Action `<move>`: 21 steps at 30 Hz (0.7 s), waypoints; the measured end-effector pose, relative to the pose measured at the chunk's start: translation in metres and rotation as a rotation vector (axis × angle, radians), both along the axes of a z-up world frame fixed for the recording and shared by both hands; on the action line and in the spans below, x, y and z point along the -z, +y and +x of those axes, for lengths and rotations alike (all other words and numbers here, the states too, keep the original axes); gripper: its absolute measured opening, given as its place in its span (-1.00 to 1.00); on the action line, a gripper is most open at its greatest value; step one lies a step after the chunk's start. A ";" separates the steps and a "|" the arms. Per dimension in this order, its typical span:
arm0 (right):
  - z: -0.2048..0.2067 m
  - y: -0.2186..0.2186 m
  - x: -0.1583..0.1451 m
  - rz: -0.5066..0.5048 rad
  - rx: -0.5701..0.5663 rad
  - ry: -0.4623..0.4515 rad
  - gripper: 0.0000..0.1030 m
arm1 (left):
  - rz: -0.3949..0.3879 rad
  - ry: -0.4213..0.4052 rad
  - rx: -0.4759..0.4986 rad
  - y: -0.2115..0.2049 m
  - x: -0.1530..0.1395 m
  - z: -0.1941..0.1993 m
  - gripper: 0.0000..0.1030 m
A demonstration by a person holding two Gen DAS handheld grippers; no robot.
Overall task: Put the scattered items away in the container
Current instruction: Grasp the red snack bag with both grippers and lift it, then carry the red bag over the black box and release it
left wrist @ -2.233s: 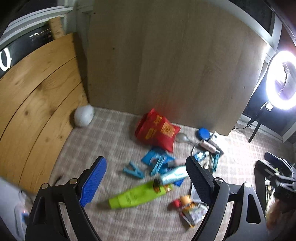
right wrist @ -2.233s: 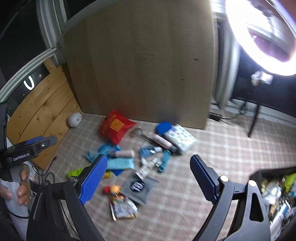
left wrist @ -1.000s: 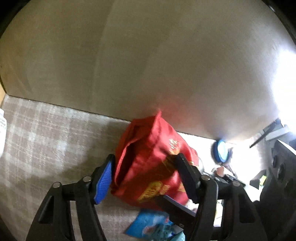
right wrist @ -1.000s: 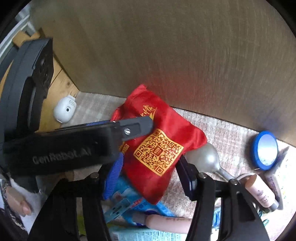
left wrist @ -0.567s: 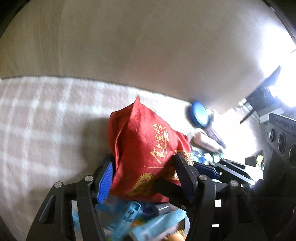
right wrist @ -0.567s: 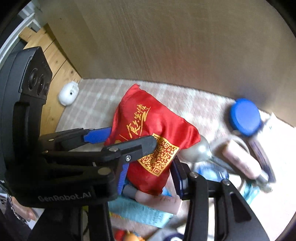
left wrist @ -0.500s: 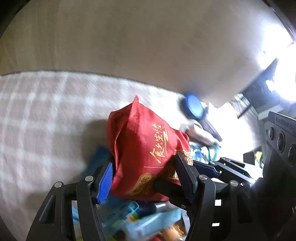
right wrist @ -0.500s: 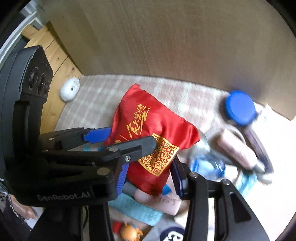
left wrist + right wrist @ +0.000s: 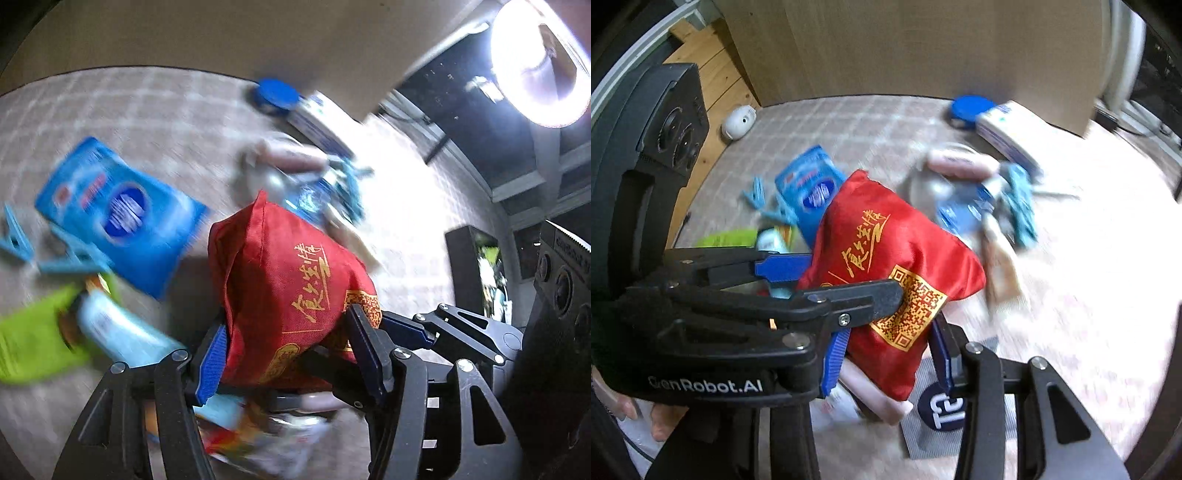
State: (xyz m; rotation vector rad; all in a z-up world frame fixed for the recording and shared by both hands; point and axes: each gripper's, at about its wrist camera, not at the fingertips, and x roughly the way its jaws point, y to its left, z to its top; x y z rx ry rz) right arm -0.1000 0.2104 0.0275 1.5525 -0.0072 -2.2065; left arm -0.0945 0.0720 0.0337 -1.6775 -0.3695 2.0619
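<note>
- Two grippers clamped on one red pouch (image 9: 291,295), both pointing steeply down over checked floor covering (image 9: 871,122).
- Left gripper (image 9: 288,354): jaws closing, pads pressing pouch's lower sides, blue pad (image 9: 212,363) on one flank.
- Right gripper (image 9: 886,358): jaws closing, pinching pouch's lower corner near yellow code patch.
- Pouch lifted clear of the clutter, held between both tools.
- Below, blurred: blue packet (image 9: 122,214), green tube (image 9: 33,343), blue clothespins (image 9: 757,197), pink tube (image 9: 960,162), round blue lid (image 9: 969,107), white box (image 9: 1008,133).
- Dark container (image 9: 476,273) at right, well apart from pouch.
- Ring light (image 9: 535,62) glaring upper right.
</note>
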 end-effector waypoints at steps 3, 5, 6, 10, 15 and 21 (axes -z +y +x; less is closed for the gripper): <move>0.022 0.016 -0.008 0.018 0.009 0.025 -0.24 | 0.000 0.002 0.027 0.022 -0.009 0.016 0.11; 0.034 0.030 -0.016 0.021 0.021 0.046 -0.25 | -0.003 0.018 0.051 0.045 -0.011 0.014 0.11; 0.040 0.041 -0.021 0.018 0.029 0.056 -0.25 | -0.003 0.028 0.065 0.053 -0.018 0.018 0.11; 0.058 0.088 -0.047 0.003 0.085 0.108 -0.25 | 0.004 0.083 0.128 0.125 -0.039 0.017 0.11; 0.079 0.161 -0.081 -0.005 0.180 0.170 -0.25 | 0.025 0.135 0.236 0.192 -0.068 0.024 0.11; 0.107 0.254 -0.106 0.006 0.327 0.219 -0.25 | 0.043 0.192 0.386 0.289 -0.096 0.042 0.11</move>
